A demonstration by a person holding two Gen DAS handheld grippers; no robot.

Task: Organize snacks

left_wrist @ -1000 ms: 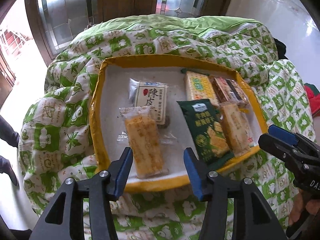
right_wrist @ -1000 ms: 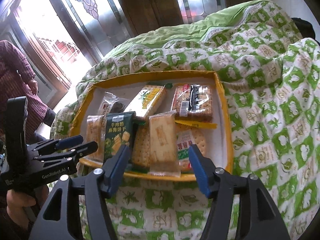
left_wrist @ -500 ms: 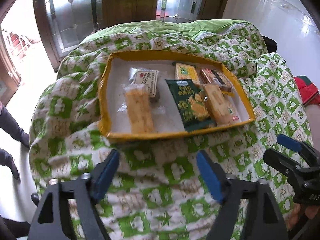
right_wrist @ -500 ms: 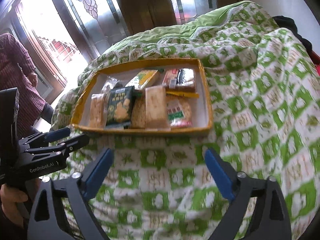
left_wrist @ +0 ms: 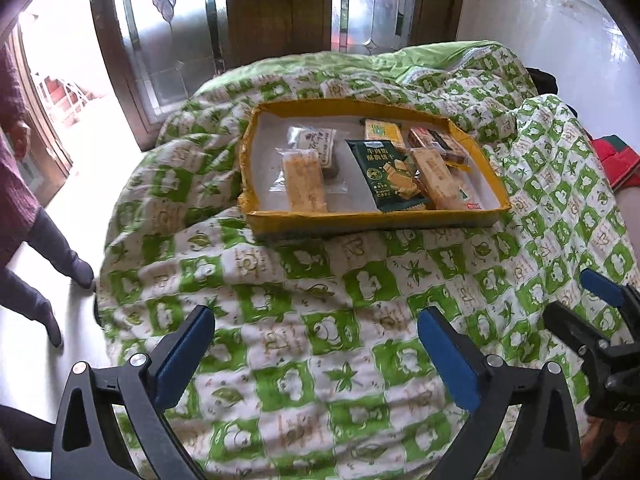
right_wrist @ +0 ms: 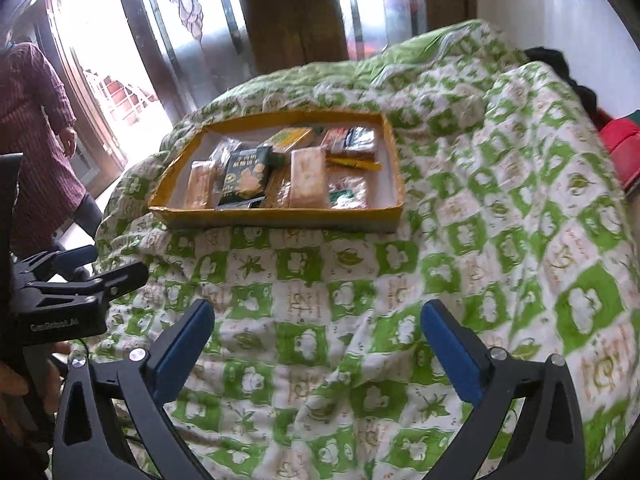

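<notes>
A yellow-rimmed tray (left_wrist: 360, 218) (right_wrist: 280, 216) rests on a green and white quilt. It holds several snack packets: a dark green packet (left_wrist: 388, 176) (right_wrist: 244, 176), an orange cracker pack (left_wrist: 306, 186) (right_wrist: 200, 182), a beige cracker pack (left_wrist: 434, 178) (right_wrist: 307, 178), a white-labelled pack (left_wrist: 320, 146) and a brown pack (left_wrist: 436, 142) (right_wrist: 352, 142). My left gripper (left_wrist: 316, 320) hovers over the quilt well short of the tray, its jaws opening with nothing between them. My right gripper (right_wrist: 316, 312) does the same, jaws opening and empty.
The quilt (left_wrist: 320, 280) drapes over a rounded mound and falls away at the left. A person in a purple top (right_wrist: 36, 120) stands on the floor at the left. Glass-panelled doors (left_wrist: 180, 40) stand behind. A red item (left_wrist: 616, 160) lies at the right.
Both grippers have pulled back from the tray's near edge and their jaws have spread wide. The tray now looks smaller and farther away. The snacks have not moved.
</notes>
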